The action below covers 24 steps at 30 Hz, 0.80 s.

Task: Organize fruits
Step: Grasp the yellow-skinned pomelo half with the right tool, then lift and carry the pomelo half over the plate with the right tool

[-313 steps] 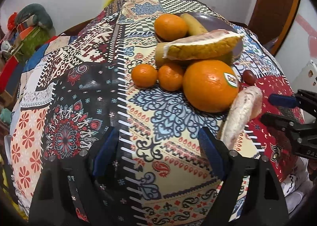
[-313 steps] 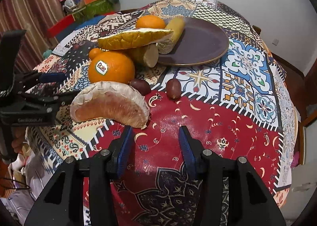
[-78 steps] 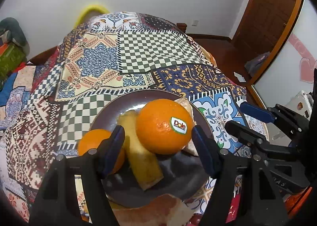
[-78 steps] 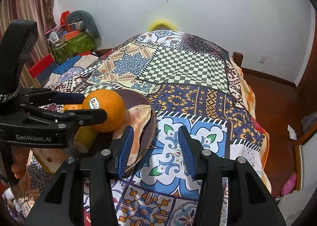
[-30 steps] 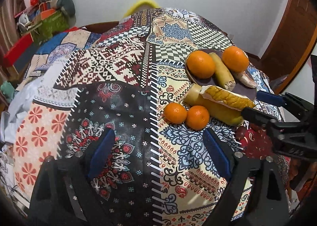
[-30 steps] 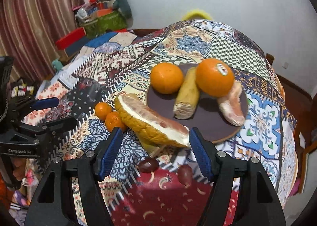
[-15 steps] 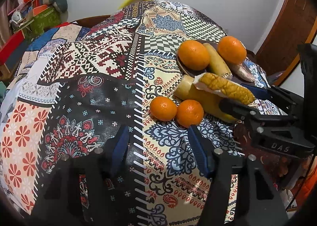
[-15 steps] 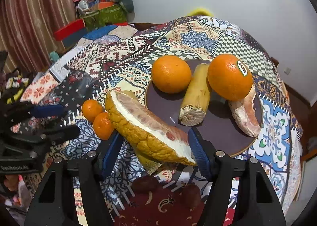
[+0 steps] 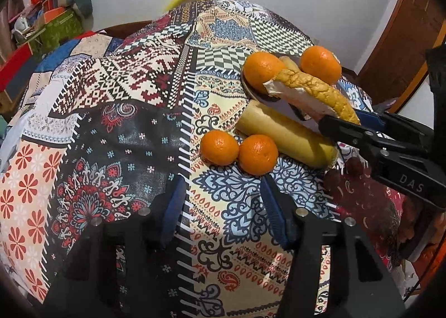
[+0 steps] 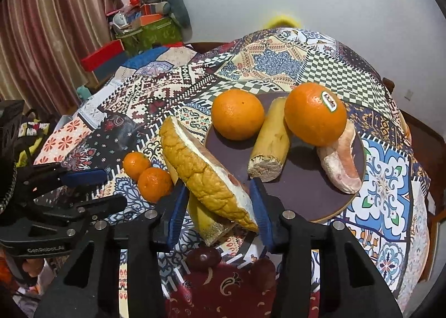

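Patchwork-covered counter [image 10: 278, 67]; right hand-held gripper [image 10: 217, 206], just closing, pinches the pomelo wedge [image 10: 203, 170] (long axis toward plate [image 10: 306, 189]); left hand-held gripper [image 9: 223, 212] gapes empty.

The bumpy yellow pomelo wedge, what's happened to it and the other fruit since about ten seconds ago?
The bumpy yellow pomelo wedge is now clamped in the right hand-held gripper, whose jaws have just been closing. The stickered large orange and pink peeled pomelo segment moved onto the dark round plate. The two small mandarins stayed on the cloth.
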Available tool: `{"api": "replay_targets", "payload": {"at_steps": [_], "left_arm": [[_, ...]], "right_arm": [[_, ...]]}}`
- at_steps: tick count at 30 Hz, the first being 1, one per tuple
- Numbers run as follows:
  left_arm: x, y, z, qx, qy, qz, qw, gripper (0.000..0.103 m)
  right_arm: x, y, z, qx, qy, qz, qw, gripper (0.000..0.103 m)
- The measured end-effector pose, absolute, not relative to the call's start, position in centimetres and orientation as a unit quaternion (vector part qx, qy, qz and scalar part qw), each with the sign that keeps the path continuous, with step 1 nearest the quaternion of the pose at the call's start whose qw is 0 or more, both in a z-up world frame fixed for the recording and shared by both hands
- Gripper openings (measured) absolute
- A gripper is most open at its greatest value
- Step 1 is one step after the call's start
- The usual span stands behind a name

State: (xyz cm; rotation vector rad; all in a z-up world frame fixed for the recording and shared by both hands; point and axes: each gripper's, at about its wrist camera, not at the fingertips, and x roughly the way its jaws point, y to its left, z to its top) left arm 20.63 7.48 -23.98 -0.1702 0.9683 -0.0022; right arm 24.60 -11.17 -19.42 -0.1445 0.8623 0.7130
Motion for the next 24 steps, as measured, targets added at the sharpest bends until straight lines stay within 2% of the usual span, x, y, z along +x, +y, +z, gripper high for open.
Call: {"api": "replay_targets", "payload": {"at_steps": [2,3,4,19,22,24], "left_arm": [[20.6,7.5,-23.7,-0.086,0.463,-0.003,0.882,0.056],[20.6,7.5,-23.6,-0.087,0.462,-0.003,0.882,0.056],[20.6,7.4,-23.5,-0.085,0.461,-0.002,0.883,0.056],[21.4,5.3,-23.2,-0.073,0.461,-0.011,0.884,0.056],[21.9,4.8,-23.5,-0.074,0.466,-0.013,0.881,0.048],[22.1,4.5,-23.8,-0.078,0.472,-0.022,0.878,0.039]], "right_arm": [[24.3,-11.4,-19.0,-0.07,0.399,0.334,0.851,0.036],[24.1,-11.5,-18.6,-0.068,0.394,0.335,0.853,0.028],[24.1,-11.7,-18.4,-0.064,0.393,0.338,0.853,0.027],[22.6,-17.4,-15.4,0.001,0.363,0.308,0.879,0.026],[22.3,-18.9,-15.5,0.008,0.361,0.291,0.886,0.026],[22.4,-20.1,-16.0,0.013,0.367,0.282,0.887,0.026]]}}
